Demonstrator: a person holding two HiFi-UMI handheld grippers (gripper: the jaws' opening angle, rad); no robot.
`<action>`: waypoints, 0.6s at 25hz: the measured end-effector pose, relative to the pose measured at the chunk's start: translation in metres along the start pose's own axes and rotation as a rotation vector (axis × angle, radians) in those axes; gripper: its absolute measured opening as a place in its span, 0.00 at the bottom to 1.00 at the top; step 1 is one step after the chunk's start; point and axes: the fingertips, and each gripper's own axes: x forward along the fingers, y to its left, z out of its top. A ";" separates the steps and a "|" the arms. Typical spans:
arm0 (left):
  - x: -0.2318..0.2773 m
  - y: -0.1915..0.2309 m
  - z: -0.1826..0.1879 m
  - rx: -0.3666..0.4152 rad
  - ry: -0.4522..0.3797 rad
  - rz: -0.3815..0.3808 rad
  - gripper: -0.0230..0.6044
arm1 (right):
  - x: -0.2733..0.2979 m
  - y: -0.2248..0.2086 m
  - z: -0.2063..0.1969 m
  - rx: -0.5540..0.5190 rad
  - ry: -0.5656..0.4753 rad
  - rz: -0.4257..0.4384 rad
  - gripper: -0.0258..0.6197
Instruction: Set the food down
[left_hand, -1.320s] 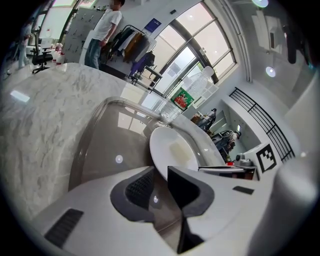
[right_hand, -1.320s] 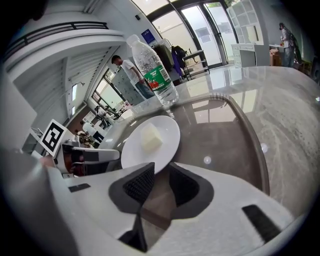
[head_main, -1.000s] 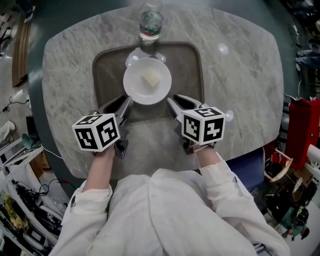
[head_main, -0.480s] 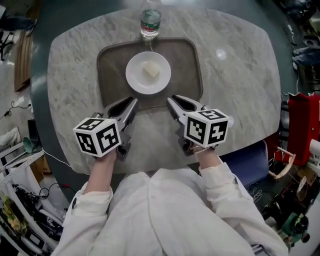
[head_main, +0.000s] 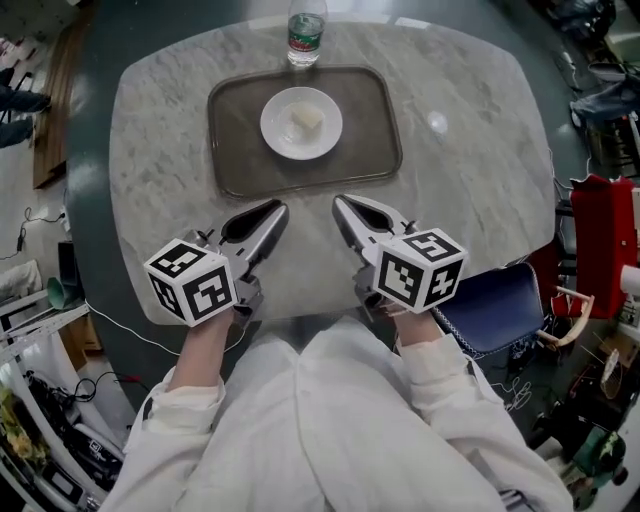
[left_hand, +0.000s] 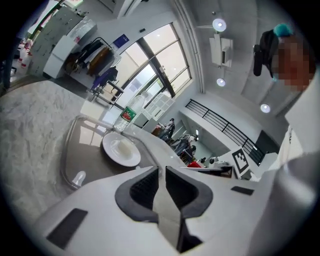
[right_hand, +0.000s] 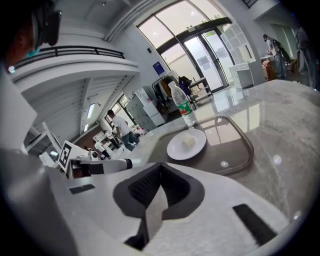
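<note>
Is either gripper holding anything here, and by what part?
Nothing held: left gripper and right gripper are both empty, jaws together; the plate rests on the tray.

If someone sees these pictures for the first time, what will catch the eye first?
The eye goes first to the white plate with a pale block of food, set in the middle of the brown tray on the marble table, with a water bottle just beyond the tray. Next come the left gripper and right gripper at the table's near side, both shut, empty and clear of the tray.
</note>
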 end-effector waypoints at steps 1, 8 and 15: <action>-0.005 -0.009 0.001 0.006 -0.017 -0.028 0.12 | -0.005 0.009 0.001 0.000 -0.030 0.015 0.04; -0.040 -0.048 -0.014 0.044 -0.072 -0.109 0.11 | -0.032 0.057 -0.019 -0.054 -0.088 0.046 0.04; -0.069 -0.072 -0.043 0.087 -0.044 -0.114 0.10 | -0.053 0.099 -0.042 -0.055 -0.098 0.109 0.04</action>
